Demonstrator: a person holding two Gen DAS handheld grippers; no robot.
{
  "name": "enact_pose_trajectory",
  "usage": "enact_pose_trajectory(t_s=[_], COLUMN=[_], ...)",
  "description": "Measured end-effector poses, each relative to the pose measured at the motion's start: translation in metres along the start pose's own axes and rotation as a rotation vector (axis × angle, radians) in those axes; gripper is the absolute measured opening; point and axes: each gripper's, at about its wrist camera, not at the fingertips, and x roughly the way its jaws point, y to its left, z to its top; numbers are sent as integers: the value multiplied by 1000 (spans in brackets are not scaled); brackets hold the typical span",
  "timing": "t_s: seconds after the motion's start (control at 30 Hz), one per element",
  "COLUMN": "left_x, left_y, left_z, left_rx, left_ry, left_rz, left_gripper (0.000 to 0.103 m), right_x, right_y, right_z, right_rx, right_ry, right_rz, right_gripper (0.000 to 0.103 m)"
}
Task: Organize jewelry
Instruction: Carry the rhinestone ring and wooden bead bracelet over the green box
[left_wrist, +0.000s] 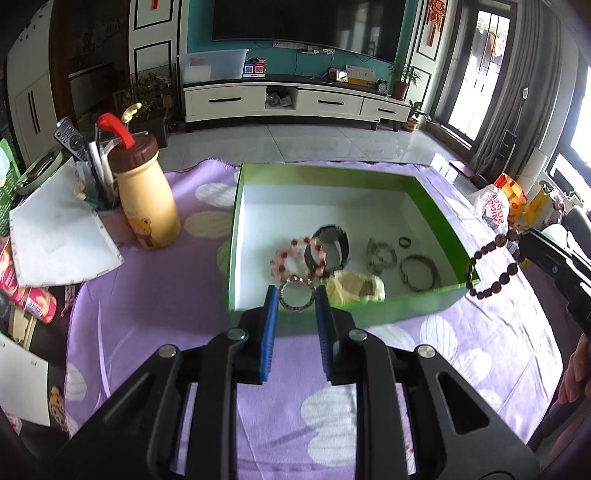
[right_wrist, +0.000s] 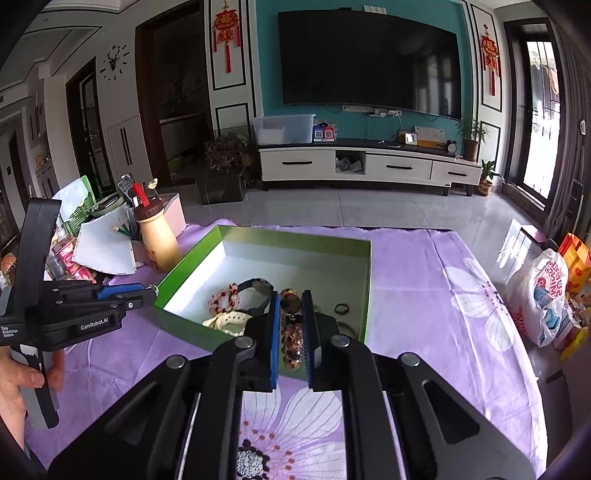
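Note:
A green box (left_wrist: 432, 192) with a white floor stands on the purple cloth and holds a red-and-pink bead bracelet (left_wrist: 280, 258), a black watch (left_wrist: 332, 240), silver bangles (left_wrist: 417, 273) and a cream piece (left_wrist: 354, 288). My left gripper (left_wrist: 295, 295) hangs over the box's near wall, shut on a small jewelled ring bracelet (left_wrist: 297, 293). My right gripper (right_wrist: 291, 306) is shut on a brown wooden bead bracelet (right_wrist: 290, 336), which hangs just outside the box's right corner in the left wrist view (left_wrist: 491, 266). The box also shows in the right wrist view (right_wrist: 258, 236).
A cream bottle with a brown lid and red straw (left_wrist: 144, 192), a pen cup with remotes (left_wrist: 92, 173) and papers (left_wrist: 59, 236) stand left of the box. A white plastic bag and snack packs (right_wrist: 546, 295) lie at the table's right edge.

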Motion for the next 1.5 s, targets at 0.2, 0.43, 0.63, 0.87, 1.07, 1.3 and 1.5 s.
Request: enact_pose_trajectory(t_s=[0.2,0.43,0.63,0.87,1.07,1.3,1.5], left_x=[17,44,66,86,105,126,138], left_y=[2,6,7,7,8,7,3], left_z=[27,50,64,75,77,77,78], left_rx=[-39,-82,-99,-126,-115,-102,-67], left_ry=[13,54,90,106,138,175,187], left_rz=[-40,-59,-49,-51,-20,1,39], left_gripper=[20,20,20,20,20,20,20], right_x=[12,34,57,85,106,134,149], right_y=[-4,-7,-17,-26,-31,-37,-37], right_z=[14,32,39,41,42,40,42], right_rx=[-18,-23,4,26,48,66,68], right_ry=[-4,2,40,95,133,197,225], right_rz=[-5,15,43,48,60,60,54], right_gripper=[11,11,11,11,11,11,11])
